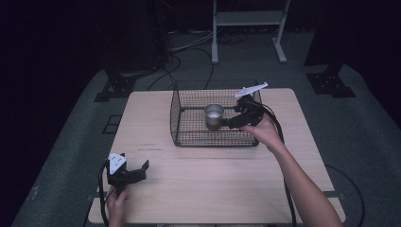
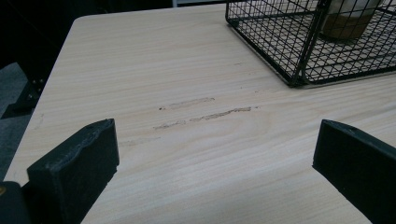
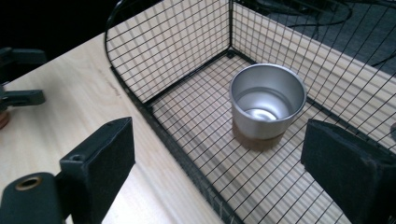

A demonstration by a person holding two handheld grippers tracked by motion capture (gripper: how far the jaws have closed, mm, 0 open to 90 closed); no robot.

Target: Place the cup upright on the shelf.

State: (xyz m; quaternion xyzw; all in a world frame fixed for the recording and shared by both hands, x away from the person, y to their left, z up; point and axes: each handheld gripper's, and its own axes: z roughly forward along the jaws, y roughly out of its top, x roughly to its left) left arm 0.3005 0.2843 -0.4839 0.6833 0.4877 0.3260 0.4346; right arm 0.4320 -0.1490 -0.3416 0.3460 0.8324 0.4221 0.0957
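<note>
A pale wooden table [image 1: 198, 189] carries a black wire-mesh basket [image 1: 189, 113] toward its far side; the near half of the tabletop, in front of the basket, is bare, with a few faint scuff marks [image 2: 205, 112] on the wood. Inside the basket, a round silver metal cup [image 3: 266, 100] with a brownish base stands upright on the mesh floor, right of the basket's centre and away from its walls. The right gripper [image 1: 226, 124] reaches in over the basket's right wall, its jaws spread wide with nothing between them, the cup just beyond them. The left gripper [image 1: 137, 171] rests well in front of the basket, near the table's front left corner, jaws likewise wide apart and empty.
</note>
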